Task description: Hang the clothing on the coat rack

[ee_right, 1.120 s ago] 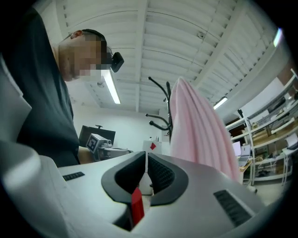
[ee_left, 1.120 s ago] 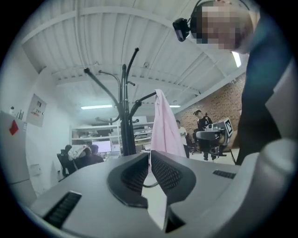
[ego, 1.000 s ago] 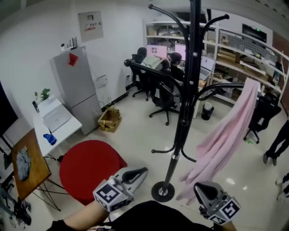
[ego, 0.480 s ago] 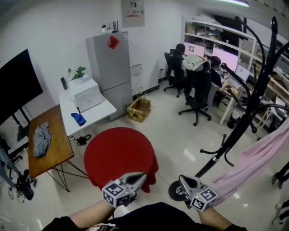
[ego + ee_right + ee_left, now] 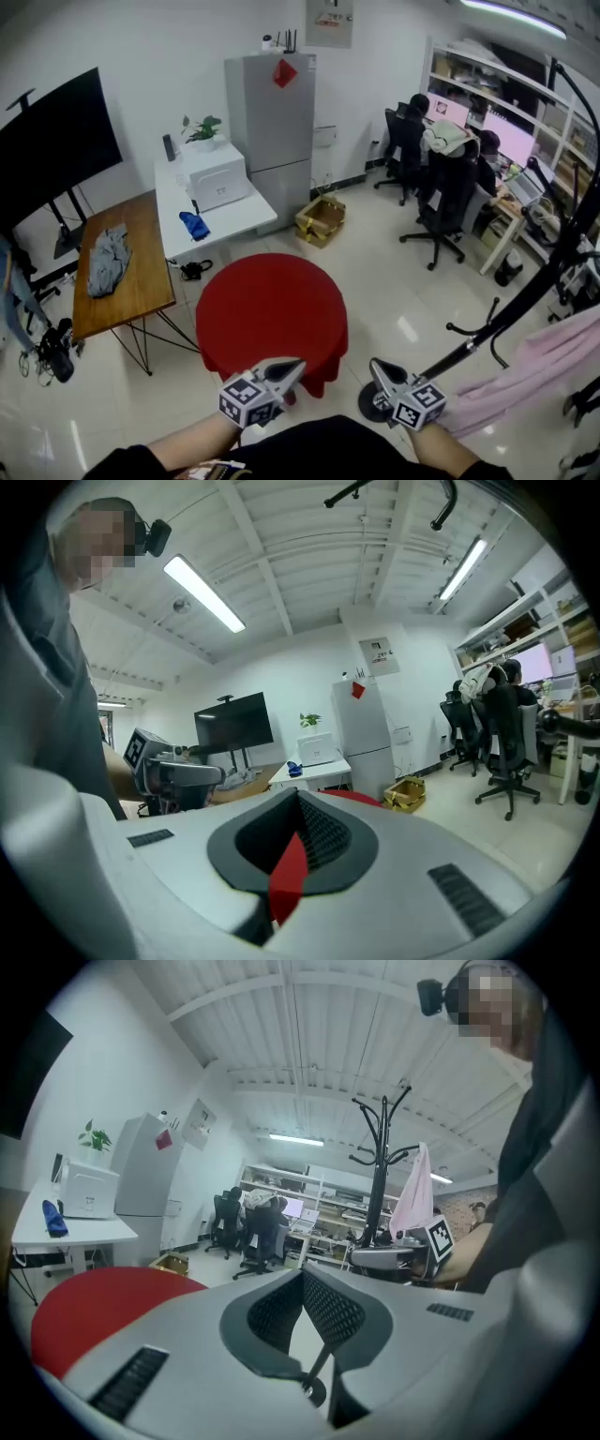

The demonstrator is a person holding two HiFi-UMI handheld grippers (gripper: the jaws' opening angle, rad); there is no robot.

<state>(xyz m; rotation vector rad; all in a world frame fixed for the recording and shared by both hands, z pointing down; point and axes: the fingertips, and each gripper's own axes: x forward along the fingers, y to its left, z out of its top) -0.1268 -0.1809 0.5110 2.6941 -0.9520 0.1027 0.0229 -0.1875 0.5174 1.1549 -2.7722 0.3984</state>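
A pink garment [image 5: 548, 361] hangs on the black coat rack [image 5: 530, 295] at the right edge of the head view; the left gripper view shows the coat rack [image 5: 381, 1171] and the pink garment [image 5: 413, 1194] far off. A grey garment [image 5: 107, 258] lies on the wooden table [image 5: 141, 291] at left. My left gripper [image 5: 298, 366] and right gripper [image 5: 375, 367] are held low in front of the body, side by side, both shut with nothing in them. The left gripper [image 5: 302, 1275] and the right gripper [image 5: 298, 795] each show their jaws meeting at the tips.
A round red table [image 5: 272, 309] stands just ahead of the grippers. Behind it are a white desk [image 5: 230, 220] with a printer, a grey fridge [image 5: 277, 122] and a cardboard box [image 5: 321, 218]. People sit at desks on office chairs [image 5: 448, 202] at back right. A black screen [image 5: 56, 141] stands at left.
The view has swung left, so the rack and pink garment slid to the right edge. Both grippers came closer together, away from the rack, and sit lower by the body.
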